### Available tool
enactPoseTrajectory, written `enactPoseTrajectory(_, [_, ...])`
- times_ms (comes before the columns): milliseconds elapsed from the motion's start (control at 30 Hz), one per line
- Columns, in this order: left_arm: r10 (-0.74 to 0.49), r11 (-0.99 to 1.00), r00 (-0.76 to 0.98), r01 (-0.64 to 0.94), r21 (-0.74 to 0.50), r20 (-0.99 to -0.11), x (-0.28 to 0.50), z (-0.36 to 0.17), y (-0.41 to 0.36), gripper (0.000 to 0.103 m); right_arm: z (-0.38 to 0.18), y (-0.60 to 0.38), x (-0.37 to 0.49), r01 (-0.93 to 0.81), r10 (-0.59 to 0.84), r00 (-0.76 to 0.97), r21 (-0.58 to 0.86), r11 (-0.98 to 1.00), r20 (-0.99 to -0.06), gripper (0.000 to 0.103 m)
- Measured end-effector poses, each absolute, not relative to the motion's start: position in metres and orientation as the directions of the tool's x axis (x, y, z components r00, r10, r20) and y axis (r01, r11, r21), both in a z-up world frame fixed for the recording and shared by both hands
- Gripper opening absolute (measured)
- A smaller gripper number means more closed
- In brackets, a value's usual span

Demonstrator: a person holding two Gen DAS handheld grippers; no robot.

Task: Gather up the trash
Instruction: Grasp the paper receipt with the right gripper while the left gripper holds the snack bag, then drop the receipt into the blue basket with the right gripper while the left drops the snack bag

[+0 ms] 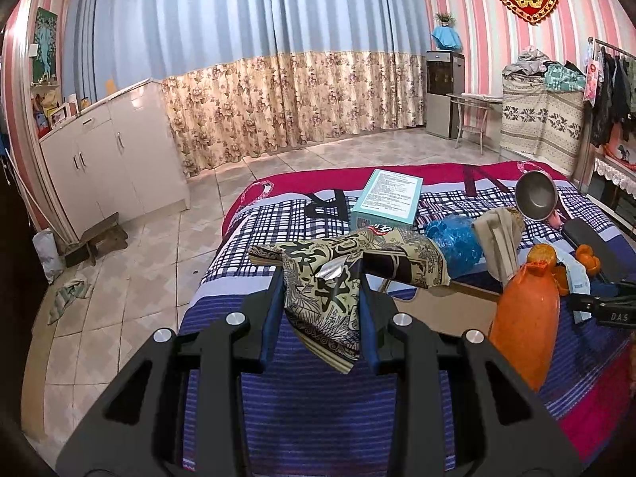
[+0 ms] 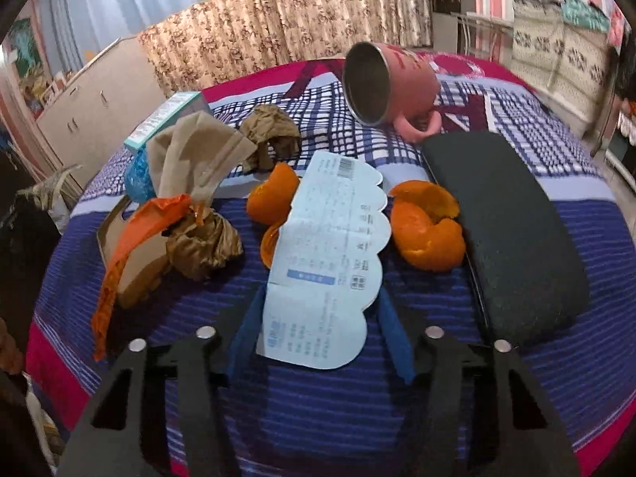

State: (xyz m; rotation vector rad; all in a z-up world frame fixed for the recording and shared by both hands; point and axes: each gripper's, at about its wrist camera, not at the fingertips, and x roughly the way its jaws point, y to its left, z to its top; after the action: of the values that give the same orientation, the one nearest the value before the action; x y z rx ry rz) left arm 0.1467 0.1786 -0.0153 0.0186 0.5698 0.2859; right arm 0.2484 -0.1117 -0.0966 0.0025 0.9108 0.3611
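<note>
My left gripper (image 1: 322, 274) is shut on a crumpled beige snack wrapper (image 1: 338, 278) with black characters and holds it above the bed. My right gripper (image 2: 318, 302) is shut on a pale blue scalloped paper card (image 2: 330, 262), lifted over the blanket. Orange peels (image 2: 429, 226) lie on both sides of the card. Crumpled brown paper (image 2: 202, 242), an orange plastic bag (image 2: 131, 238), a blue plastic bag (image 1: 457, 238) and a beige paper bag (image 2: 198, 155) lie on the bed to the left.
A pink mug (image 2: 389, 83) lies on its side at the back of the bed. A black case (image 2: 505, 230) lies at the right. A teal box (image 1: 389, 198) and a cardboard piece (image 1: 449, 306) rest on the striped blanket (image 2: 318, 397). White cabinets (image 1: 115, 159) stand left across the tiled floor.
</note>
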Motion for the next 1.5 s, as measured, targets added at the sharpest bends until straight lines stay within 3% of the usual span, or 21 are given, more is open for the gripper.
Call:
enactPoseTrajectory(133, [0.27,0.961,0.805,-0.263,0.091,-0.528,0.147,-0.014,0.178,0.032,-0.092,-0.111,0.241,-0.315,0.286,0.582,0.113,0.942,-0.761,0.05])
enactPoseTrajectory(700, [0.204,0.979,0.857,-0.182,0.092,-0.472,0.142,0.018,0.11,0.032,-0.024,-0.183,0.166,-0.329,0.279,0.713,0.045,0.943,-0.643,0.05])
enactPoseTrajectory(1100, [0.023,0.997,0.901,0.012,0.077,-0.433,0.158,0.041,-0.008,0.032,0.004,-0.346,0.134,0.036,-0.04,0.825,-0.018,0.999,-0.564,0.05])
enactPoseTrajectory(1500, [-0.203,0.963,0.871,0.261,0.071,-0.447,0.168,0.029,-0.159,0.032,-0.019,-0.482,0.117,0.379,-0.315,0.735,-0.022,0.925,-0.601,0.05])
